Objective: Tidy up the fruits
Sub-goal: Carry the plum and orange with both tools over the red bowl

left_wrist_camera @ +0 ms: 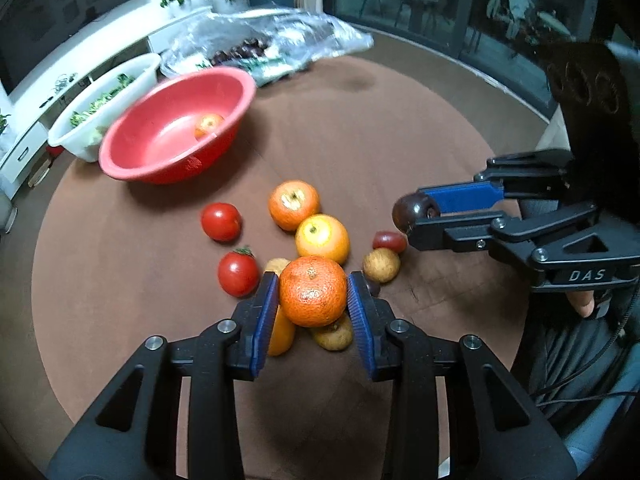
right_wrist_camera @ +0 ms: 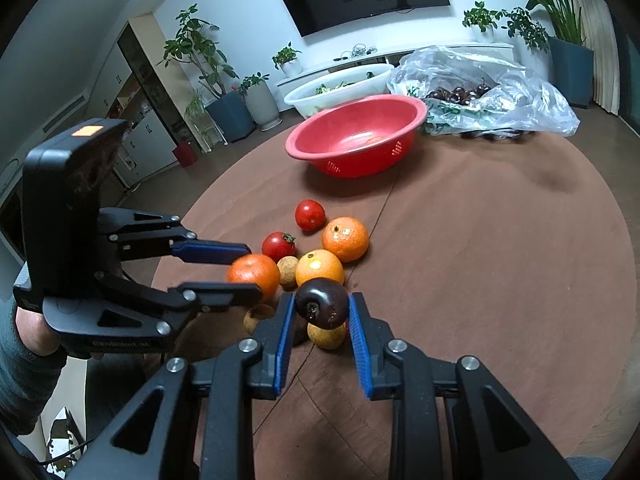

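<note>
My left gripper (left_wrist_camera: 313, 280) is shut on a mandarin orange (left_wrist_camera: 313, 300), held just above the fruit pile on the brown round table (left_wrist_camera: 400, 128). At the right of the same view, my right gripper (left_wrist_camera: 420, 211) is shut on a dark purple round fruit (left_wrist_camera: 408, 208). The right wrist view shows that dark fruit (right_wrist_camera: 322, 308) between the right gripper's (right_wrist_camera: 322, 300) blue pads. The pile holds two more oranges (left_wrist_camera: 294, 205) (left_wrist_camera: 322, 239), two tomatoes (left_wrist_camera: 221, 222) (left_wrist_camera: 239, 274) and small brown fruits (left_wrist_camera: 381, 265). A red bowl (left_wrist_camera: 168, 172) at the back left contains one orange fruit (left_wrist_camera: 208, 124).
A white basin (right_wrist_camera: 340, 88) of greens stands behind the red bowl (right_wrist_camera: 360, 164). A crumpled plastic bag (right_wrist_camera: 520, 96) with dark fruits lies at the table's far side. Potted plants, a white cabinet and a wall television are beyond the table.
</note>
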The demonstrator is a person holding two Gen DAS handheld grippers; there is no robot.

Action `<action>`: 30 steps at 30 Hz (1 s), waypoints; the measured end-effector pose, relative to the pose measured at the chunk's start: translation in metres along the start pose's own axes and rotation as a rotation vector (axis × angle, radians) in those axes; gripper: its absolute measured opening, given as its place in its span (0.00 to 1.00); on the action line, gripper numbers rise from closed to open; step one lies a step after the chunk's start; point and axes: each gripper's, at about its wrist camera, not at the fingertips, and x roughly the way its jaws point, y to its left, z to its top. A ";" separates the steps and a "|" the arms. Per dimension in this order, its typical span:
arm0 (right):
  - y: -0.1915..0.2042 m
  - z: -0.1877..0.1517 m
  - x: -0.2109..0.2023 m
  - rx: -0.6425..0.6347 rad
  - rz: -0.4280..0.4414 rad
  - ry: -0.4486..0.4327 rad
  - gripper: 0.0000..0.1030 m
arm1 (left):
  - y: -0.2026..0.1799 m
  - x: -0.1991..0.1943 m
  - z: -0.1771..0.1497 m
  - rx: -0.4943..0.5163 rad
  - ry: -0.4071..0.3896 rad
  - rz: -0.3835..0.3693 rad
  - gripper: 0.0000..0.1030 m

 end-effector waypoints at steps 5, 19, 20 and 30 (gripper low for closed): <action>0.001 0.010 -0.005 -0.008 -0.008 -0.018 0.29 | 0.018 -0.015 0.005 -0.056 -0.062 0.017 0.32; -0.005 0.148 0.020 -0.100 -0.051 -0.106 0.28 | 0.119 -0.038 0.085 -0.224 -0.256 0.069 0.32; -0.007 0.158 0.027 -0.103 -0.050 -0.104 0.28 | 0.124 -0.035 0.089 -0.229 -0.257 0.069 0.32; -0.031 0.200 0.104 -0.098 -0.126 0.009 0.28 | 0.159 0.032 0.125 -0.245 -0.185 0.089 0.32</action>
